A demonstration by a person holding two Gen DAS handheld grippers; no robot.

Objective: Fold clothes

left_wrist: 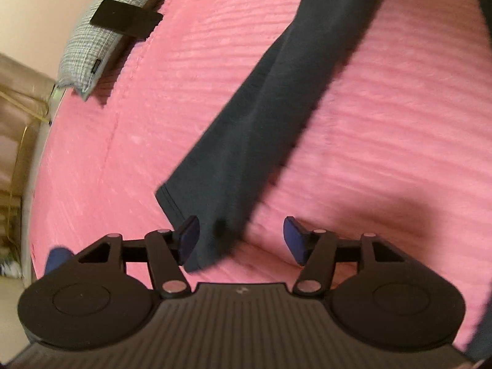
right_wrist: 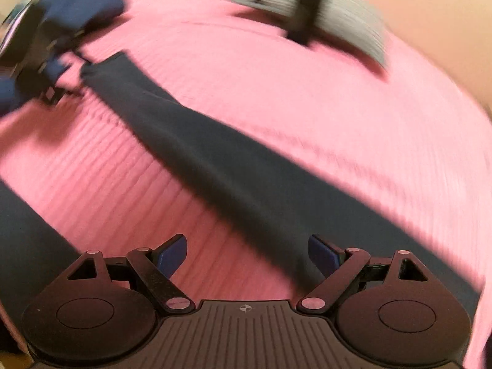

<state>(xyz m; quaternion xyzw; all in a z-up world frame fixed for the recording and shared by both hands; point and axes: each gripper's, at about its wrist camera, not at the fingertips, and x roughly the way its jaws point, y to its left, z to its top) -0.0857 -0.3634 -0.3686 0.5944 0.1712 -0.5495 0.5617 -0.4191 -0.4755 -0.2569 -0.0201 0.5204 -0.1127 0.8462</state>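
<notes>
The left gripper [left_wrist: 241, 240] hangs with its 2 blue-padded fingers spread apart over the hemmed end of a long dark navy cloth garment [left_wrist: 261, 117], which lies in a narrow strip across a ribbed pink bedspread [left_wrist: 384, 123]. The hem sits just beside the left pad [left_wrist: 188, 238], not pinched. Beyond it, a grey checked pillow [left_wrist: 101, 46] rests at the bed's far edge with a flat black rectangular object [left_wrist: 126, 20] on top, well clear of the garment.

From the right wrist, heavily blurred, the right gripper [right_wrist: 247, 253] also stands wide apart, the dark strip [right_wrist: 215, 166] running between its fingers toward the left gripper [right_wrist: 52, 67] at the far end; whether cloth touches either pad is unclear. The pillow [right_wrist: 338, 18] shows at top.

The fabric looks light, limp and easily creased; the hem corners seem the surest hold. Nothing appears to block a fold, though the plush spread may drag the cloth.
</notes>
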